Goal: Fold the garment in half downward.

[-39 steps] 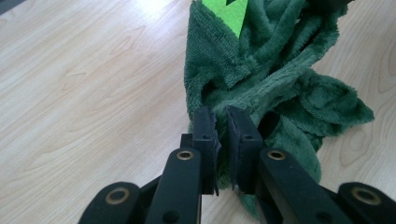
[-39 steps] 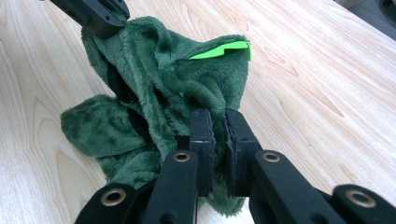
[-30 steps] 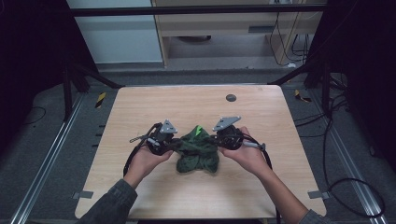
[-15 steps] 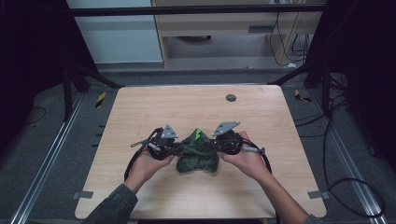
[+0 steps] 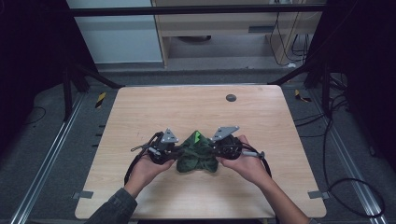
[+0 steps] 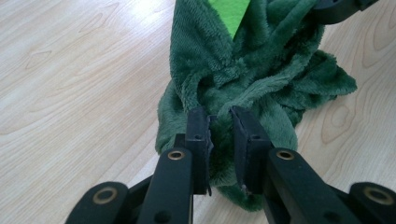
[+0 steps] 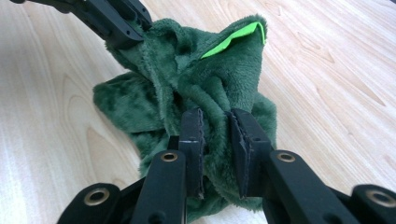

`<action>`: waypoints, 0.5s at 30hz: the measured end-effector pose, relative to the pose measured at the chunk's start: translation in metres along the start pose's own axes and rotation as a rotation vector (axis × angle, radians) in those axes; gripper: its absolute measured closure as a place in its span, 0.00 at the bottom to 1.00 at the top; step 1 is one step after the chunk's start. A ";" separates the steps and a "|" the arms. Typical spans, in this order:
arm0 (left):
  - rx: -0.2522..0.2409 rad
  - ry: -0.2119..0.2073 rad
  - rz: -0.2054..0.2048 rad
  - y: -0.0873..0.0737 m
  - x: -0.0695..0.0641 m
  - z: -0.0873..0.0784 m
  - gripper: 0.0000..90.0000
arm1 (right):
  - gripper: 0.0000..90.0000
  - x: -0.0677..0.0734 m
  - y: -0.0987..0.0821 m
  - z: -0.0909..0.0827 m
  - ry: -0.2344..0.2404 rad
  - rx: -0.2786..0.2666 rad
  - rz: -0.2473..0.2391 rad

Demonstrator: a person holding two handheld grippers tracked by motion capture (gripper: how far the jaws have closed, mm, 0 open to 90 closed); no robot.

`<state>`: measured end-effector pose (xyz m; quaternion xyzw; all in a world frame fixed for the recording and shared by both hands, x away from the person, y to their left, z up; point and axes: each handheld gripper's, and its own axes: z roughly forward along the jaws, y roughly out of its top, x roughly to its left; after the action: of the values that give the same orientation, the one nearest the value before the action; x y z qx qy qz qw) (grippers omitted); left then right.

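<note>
Both grippers, left (image 6: 219,135) and right (image 7: 215,135), clamp folds of the green plush cloth (image 5: 196,151); thick pile may slip free under tension.

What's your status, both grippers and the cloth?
Left gripper shut on cloth. Right gripper shut on cloth too. Cloth bunched mid-table. Nothing in the way.

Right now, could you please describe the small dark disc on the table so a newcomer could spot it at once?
Start at the wooden table. Look toward its far edge, beyond the green plush cloth. The small dark round disc lies there alone, flat against the pale wood.
</note>
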<state>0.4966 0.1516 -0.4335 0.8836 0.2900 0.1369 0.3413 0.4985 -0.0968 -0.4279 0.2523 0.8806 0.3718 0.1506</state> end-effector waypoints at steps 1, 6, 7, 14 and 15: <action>-0.001 0.001 -0.001 -0.001 -0.001 0.000 0.86 | 0.82 0.001 -0.001 0.000 0.001 0.001 -0.002; 0.001 -0.007 -0.002 -0.006 -0.003 0.001 0.85 | 0.81 0.005 -0.006 0.000 0.002 0.002 0.000; -0.001 -0.006 -0.005 -0.007 -0.003 0.001 0.85 | 0.80 0.005 -0.007 0.000 0.004 0.001 0.004; 0.002 -0.011 -0.008 -0.012 -0.006 0.001 0.84 | 0.77 0.009 -0.014 0.000 0.010 -0.003 0.016; 0.001 -0.011 -0.008 -0.013 -0.006 0.001 0.84 | 0.77 0.010 -0.015 0.000 0.009 -0.002 0.017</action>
<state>0.4867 0.1551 -0.4430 0.8833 0.2916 0.1307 0.3430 0.4857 -0.1001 -0.4396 0.2579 0.8788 0.3749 0.1438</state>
